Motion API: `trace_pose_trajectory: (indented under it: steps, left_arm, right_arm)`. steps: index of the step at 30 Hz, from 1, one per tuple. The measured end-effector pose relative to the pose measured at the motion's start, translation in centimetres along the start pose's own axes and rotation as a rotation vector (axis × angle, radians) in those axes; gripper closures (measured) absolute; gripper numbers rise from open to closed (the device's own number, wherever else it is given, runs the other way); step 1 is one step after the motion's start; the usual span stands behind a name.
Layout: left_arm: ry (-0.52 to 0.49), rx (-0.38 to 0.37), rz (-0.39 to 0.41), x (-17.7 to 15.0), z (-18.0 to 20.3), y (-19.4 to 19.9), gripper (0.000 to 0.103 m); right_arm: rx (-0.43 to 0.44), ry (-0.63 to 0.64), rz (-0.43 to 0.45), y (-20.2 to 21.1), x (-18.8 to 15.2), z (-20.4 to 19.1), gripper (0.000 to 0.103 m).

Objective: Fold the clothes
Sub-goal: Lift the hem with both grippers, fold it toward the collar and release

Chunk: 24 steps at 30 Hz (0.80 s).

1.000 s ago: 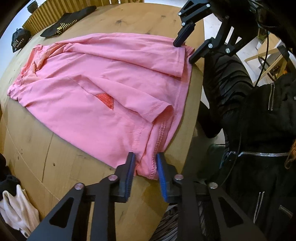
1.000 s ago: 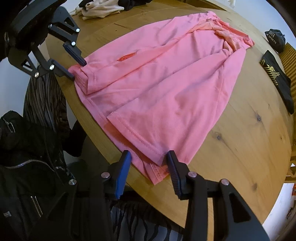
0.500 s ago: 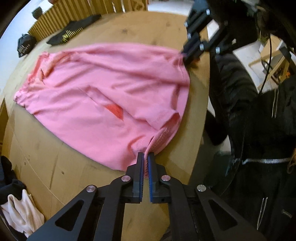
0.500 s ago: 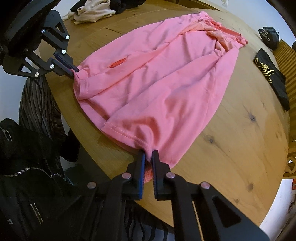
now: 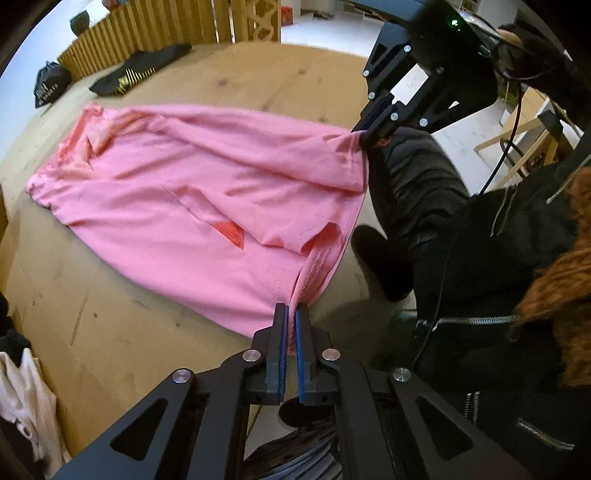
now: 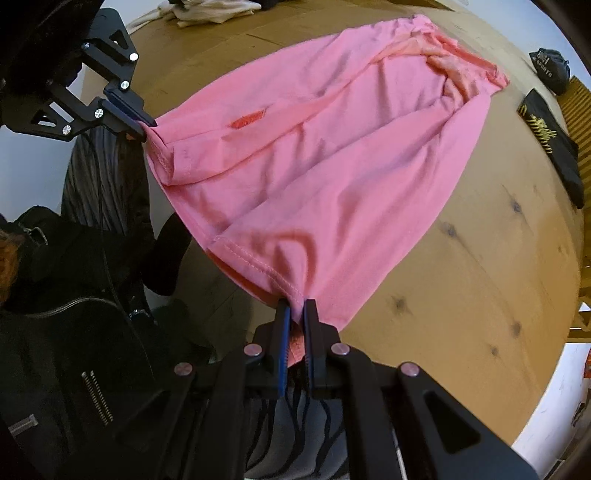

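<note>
Pink shirt (image 5: 192, 192): soft, light, limp knit on bench (image 5: 110, 332). Hold: hem corners, left tool (image 5: 290, 321) and right tool (image 6: 294, 314) clamped there.

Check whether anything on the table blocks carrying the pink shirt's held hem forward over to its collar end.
Nothing visible does. Both claws, left and right, are shut on the pink shirt at its hem corners. The black garment and the pale clothes pile lie off to either side on the table.
</note>
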<state>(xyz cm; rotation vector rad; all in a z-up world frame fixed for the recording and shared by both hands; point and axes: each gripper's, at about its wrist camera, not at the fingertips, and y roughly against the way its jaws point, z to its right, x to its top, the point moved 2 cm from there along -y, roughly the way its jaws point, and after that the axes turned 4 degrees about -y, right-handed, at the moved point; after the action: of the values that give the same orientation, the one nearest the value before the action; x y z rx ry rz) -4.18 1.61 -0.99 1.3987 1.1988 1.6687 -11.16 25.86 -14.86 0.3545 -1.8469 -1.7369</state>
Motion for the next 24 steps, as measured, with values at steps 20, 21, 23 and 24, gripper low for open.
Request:
trace_pose_trajectory:
  steps: [20,21,23,24]
  left_arm:
    - [0.176,0.081,0.056,6.4,-20.8,-1.0,0.100]
    - [0.189,0.075,0.047,6.6,-21.6,-1.5,0.099]
    - [0.214,0.062,0.031,6.9,-23.3,-2.4,0.095]
    - [0.220,0.075,0.014,6.9,-23.8,-2.9,0.094]
  right_arm:
    - [-0.122,-0.033,0.119,1.8,15.1,12.9,0.096]
    - [-0.118,-0.034,0.109,1.0,15.8,13.6,0.096]
    - [-0.128,-0.029,0.090,-0.3,16.8,14.6,0.096]
    - [-0.138,-0.022,0.084,-0.9,17.2,15.0,0.096]
